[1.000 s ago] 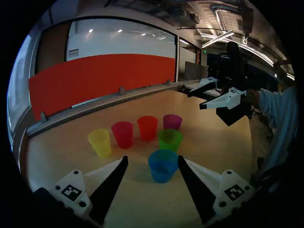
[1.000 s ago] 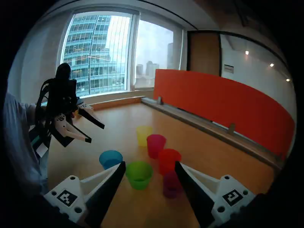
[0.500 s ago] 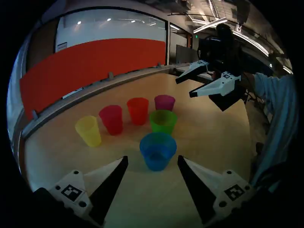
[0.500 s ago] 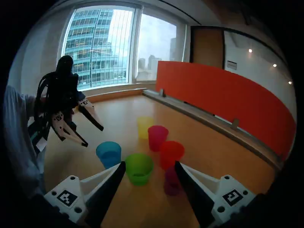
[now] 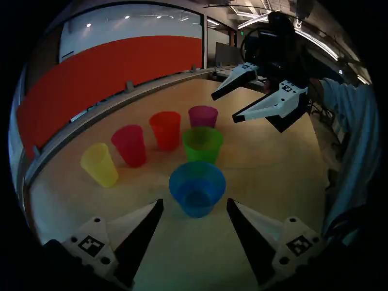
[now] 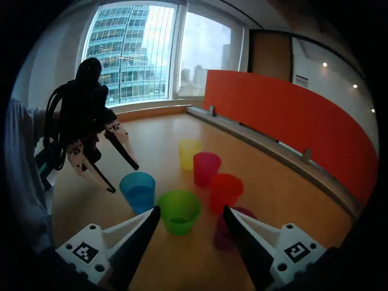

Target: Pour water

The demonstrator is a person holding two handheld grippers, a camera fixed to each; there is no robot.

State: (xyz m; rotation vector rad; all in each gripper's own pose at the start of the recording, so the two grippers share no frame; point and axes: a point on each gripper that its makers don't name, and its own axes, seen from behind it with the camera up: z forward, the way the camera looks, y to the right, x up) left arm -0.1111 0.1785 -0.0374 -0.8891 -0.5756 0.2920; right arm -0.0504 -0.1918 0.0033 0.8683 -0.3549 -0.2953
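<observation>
Several plastic cups stand on the wooden table. In the left gripper view the blue cup (image 5: 197, 189) is nearest, just ahead of my open left gripper (image 5: 194, 201) and touching neither finger. Behind it stand the green cup (image 5: 202, 144), purple cup (image 5: 203, 116), orange cup (image 5: 165, 130), pink cup (image 5: 129, 145) and yellow cup (image 5: 99, 164). The right gripper (image 5: 222, 109) hovers open above the purple and green cups. In the right gripper view my open right gripper (image 6: 190, 208) frames the green cup (image 6: 179, 212); its right finger partly hides the purple cup (image 6: 233, 228). The left gripper (image 6: 125, 179) hangs open by the blue cup (image 6: 137, 191).
A low rail with an orange wall panel (image 5: 106, 63) runs along the table's far edge. Big windows (image 6: 131, 53) lie beyond the table. A person's sleeve (image 5: 349, 111) is at the right, holding the right gripper. Bare tabletop (image 5: 271, 160) lies right of the cups.
Both grippers have come closer to the cups and tilted down. The blue cup looms larger before the left fingers, the green cup before the right fingers. No cup has moved.
</observation>
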